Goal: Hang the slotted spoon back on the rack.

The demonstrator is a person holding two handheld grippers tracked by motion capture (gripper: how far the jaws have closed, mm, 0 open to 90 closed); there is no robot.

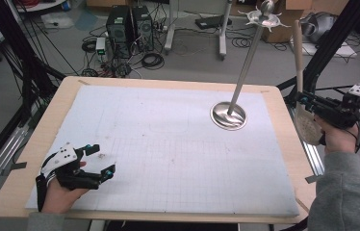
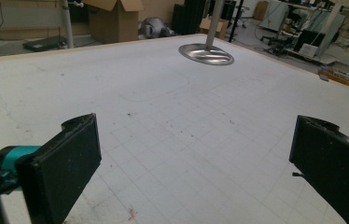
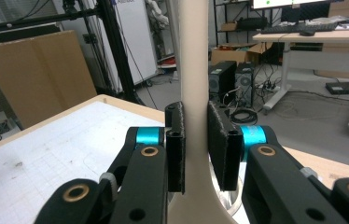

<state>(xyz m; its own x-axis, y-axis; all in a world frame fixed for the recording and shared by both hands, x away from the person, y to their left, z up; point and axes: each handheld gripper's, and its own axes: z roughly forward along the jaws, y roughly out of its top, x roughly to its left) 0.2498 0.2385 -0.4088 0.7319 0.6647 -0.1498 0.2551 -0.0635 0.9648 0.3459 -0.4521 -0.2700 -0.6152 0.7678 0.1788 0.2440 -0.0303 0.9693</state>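
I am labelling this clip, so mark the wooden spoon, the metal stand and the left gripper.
wooden spoon [image 3: 195, 70], right gripper view, on its handle.
metal stand [image 1: 228, 117], high view, on its round base.
left gripper [image 1: 102, 159], high view, midway between its fingertips.

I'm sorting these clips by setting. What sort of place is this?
Likely a lab or workshop, not a home: computer towers with loose cables on the floor, cardboard boxes, and a desk with a keyboard behind the table.

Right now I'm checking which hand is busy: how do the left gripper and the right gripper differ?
The left gripper has open, empty jaws; the right gripper is shut on the wooden spoon handle. The left gripper sits low over the white mat; the right gripper is at the table's right edge. Both are black, hand-held.
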